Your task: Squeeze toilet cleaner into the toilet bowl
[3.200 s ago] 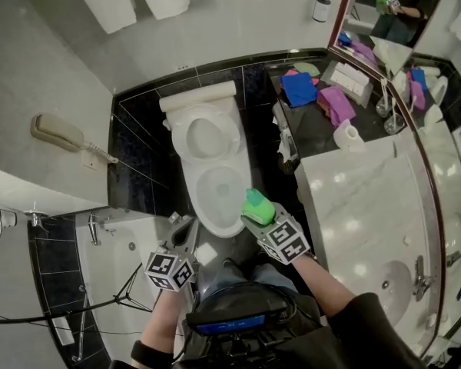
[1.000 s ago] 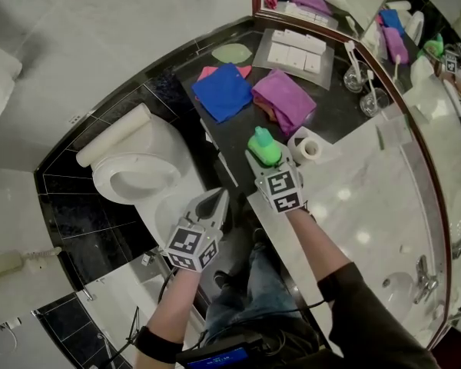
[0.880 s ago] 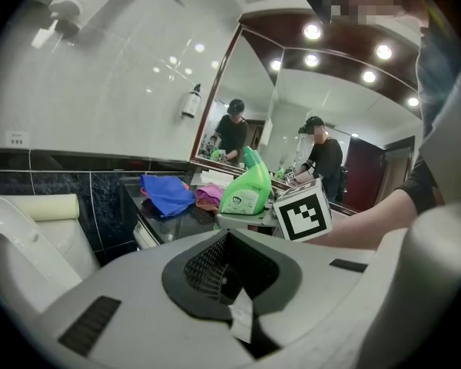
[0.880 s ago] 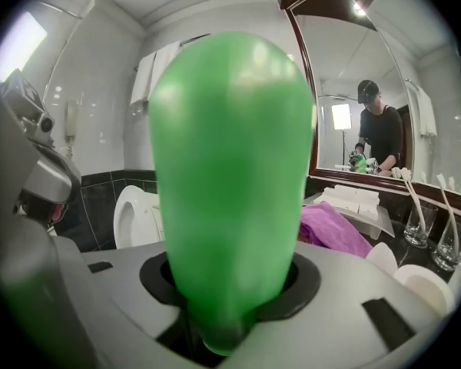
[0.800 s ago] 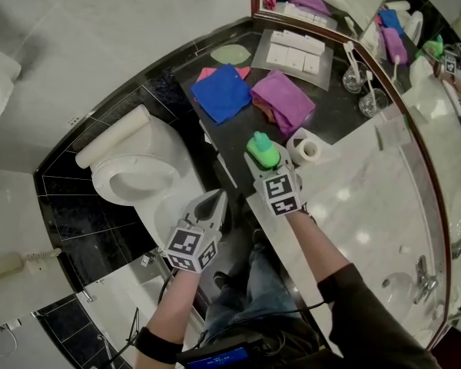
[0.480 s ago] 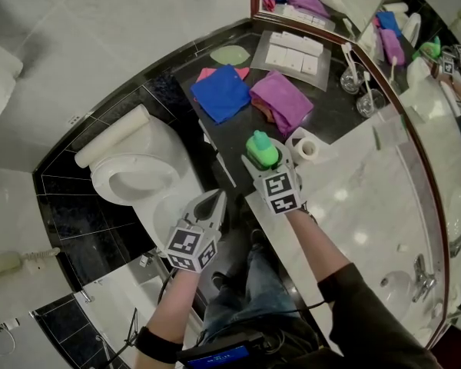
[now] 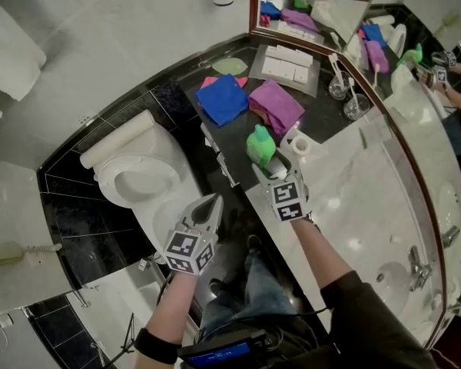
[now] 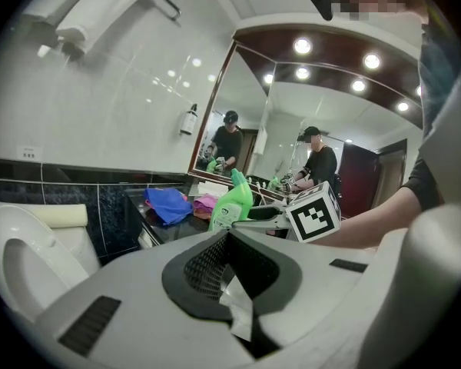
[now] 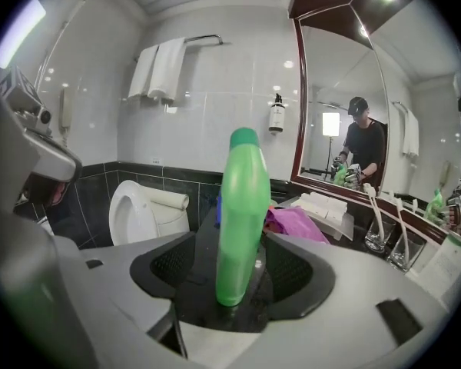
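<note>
The green toilet cleaner bottle (image 7: 260, 146) stands upright on the black counter (image 7: 238, 141), cap on. My right gripper (image 7: 271, 166) is right behind it. Its jaws have just been opening and now stand wide, with the bottle (image 9: 242, 221) between them and a gap on each side. The right gripper (image 9: 238, 274) does not press on it. My left gripper (image 7: 212, 204) is shut and empty, held over the floor beside the white toilet (image 7: 138, 179), whose lid is up. In the left gripper view the shut left gripper (image 8: 229, 256) points past the bottle (image 8: 232, 202).
A blue cloth (image 7: 221, 98), a purple cloth (image 7: 275, 104) and a toilet paper roll (image 7: 298, 144) lie close behind the bottle. A white tray (image 7: 286, 60) and glasses (image 7: 342, 87) stand by the mirror. The marble vanity top (image 7: 369, 206) runs to the right.
The bottle, first held over the toilet, was carried to the counter. The right jaws have let go of it and drawn back a little. Both grippers have shifted slightly.
</note>
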